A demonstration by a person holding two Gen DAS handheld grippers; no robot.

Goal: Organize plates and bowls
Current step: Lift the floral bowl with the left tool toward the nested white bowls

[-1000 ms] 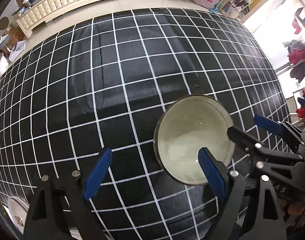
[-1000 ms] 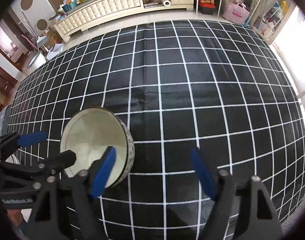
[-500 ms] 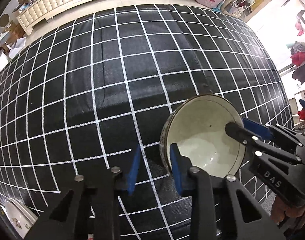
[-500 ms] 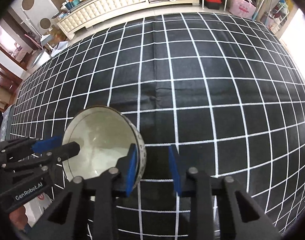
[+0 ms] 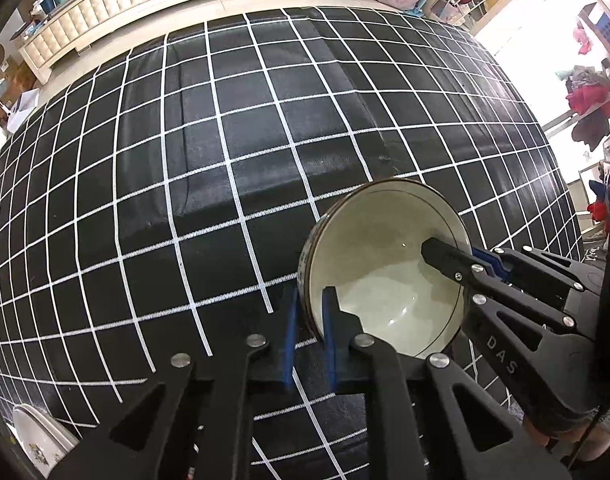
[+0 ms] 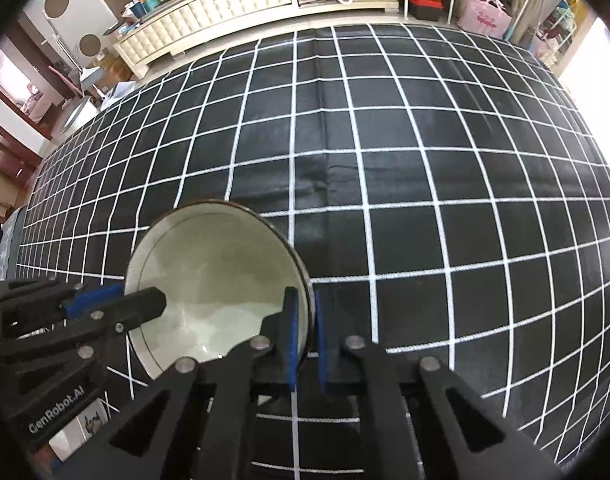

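A cream bowl (image 5: 385, 264) with a dark rim stands on the black, white-gridded tablecloth (image 5: 225, 140). My left gripper (image 5: 309, 304) is closing its blue pads on the bowl's left rim, one pad inside and one outside. In the right wrist view the same bowl (image 6: 213, 272) has its right rim pinched by my right gripper (image 6: 305, 308), whose jaws are closing too. Each gripper shows in the other's view: the right gripper (image 5: 453, 258) at the bowl's far side, the left gripper (image 6: 145, 302) likewise. The bowl looks slightly tilted.
A white patterned plate (image 5: 37, 440) peeks in at the table's lower left corner. A cream sideboard (image 6: 209, 12) and cluttered shelves stand beyond the table's far edge. Bags and clothes sit off to the right.
Both grippers went from wide open to pinched on opposite sides of the bowl's rim. The bowl has shifted a little and now looks slightly tipped.
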